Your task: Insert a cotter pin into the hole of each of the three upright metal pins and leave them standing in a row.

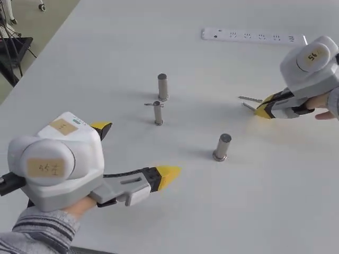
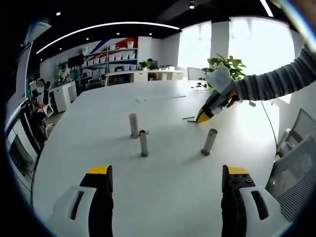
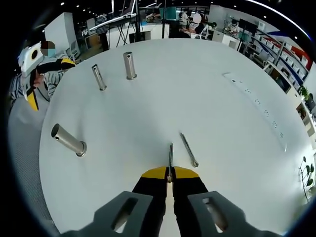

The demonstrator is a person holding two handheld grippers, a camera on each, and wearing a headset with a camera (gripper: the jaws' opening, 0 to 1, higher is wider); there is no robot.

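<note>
Left hand-held gripper (image 1: pixel 135 150): jaws spread wide, nothing between them, above table (image 1: pixel 106 63). Three metal pins upright ahead of it. Nearest metal pin (image 2: pixel 209 141) ahead-right and bare. Middle metal pin (image 2: pixel 143 143) ahead-left with inserted cotter pin (image 1: pixel 152 103) crosswise through top. Far metal pin (image 2: pixel 134 125) just behind middle one and bare. Right hand-held gripper (image 3: pixel 169 173): jaws pinched on held cotter pin (image 3: pixel 170 158), which points straight out along table. Loose cotter pin (image 3: pixel 188 149) flat on table just right of its tips. Power strip (image 1: pixel 254 37) beyond it.
</note>
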